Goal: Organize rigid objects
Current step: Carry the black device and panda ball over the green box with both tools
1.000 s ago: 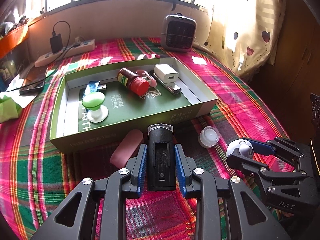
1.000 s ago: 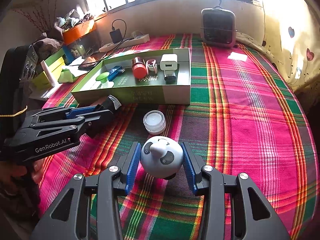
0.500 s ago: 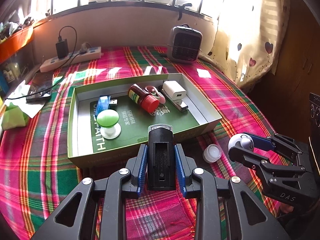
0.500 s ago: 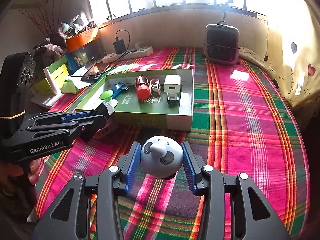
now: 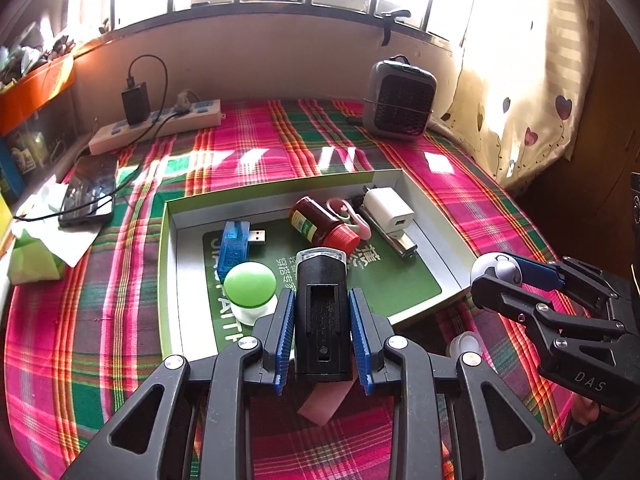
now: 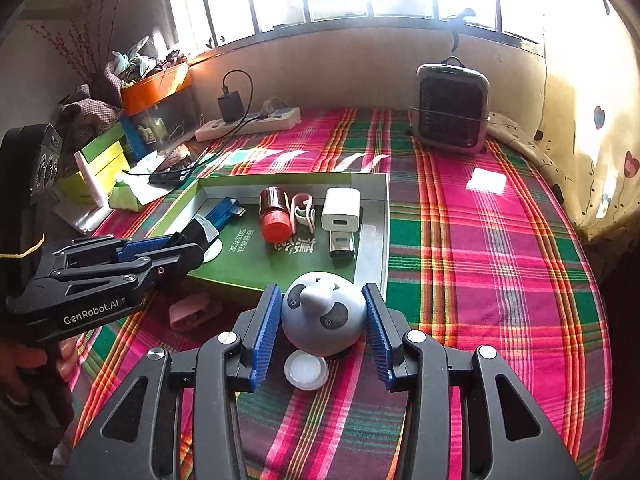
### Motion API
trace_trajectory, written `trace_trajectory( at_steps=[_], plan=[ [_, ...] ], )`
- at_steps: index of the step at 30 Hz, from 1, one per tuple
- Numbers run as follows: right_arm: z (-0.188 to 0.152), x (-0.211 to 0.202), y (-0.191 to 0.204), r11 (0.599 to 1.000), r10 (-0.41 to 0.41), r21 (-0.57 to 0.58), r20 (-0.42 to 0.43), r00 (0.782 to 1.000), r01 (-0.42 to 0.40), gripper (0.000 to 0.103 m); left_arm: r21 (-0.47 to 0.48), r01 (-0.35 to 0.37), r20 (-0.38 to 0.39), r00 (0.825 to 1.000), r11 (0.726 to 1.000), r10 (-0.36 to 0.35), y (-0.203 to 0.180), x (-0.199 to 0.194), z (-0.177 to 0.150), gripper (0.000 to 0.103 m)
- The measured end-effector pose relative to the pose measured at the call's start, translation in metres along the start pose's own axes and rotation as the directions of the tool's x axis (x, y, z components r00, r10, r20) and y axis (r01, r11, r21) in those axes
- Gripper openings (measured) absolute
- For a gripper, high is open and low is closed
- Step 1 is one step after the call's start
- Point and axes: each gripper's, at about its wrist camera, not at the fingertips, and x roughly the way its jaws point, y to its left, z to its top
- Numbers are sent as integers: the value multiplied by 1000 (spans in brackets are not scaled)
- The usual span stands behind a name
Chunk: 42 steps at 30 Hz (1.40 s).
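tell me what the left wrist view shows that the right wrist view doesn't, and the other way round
Only the left wrist view shows the green knob in full, and the phone clearly, beside the tray.

Only the right wrist view shows the panda toy's face, the orange box by the window and the hand holding the left tool.

Both show the green tray, red bottle, white charger, blue USB stick, small white lid, pink case, heater and power strip.

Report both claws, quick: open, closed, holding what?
Left claw: closed on the black rectangular device.
Right claw: closed on the round panda-face toy.
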Motion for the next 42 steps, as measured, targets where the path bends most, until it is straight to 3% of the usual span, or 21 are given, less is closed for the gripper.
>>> trace_trajectory(
  at_steps=[17,42],
  plan=[
    [27,56,-2,1000,-5,13,-66,998,6,43,-21,10,-23,1000,1000,-10,10,34,22,26],
    [25,75,4,995,-84,-56,-85,993,80,43,10,3,-61,998,1000,-3,-2,51,16,26]
  ],
)
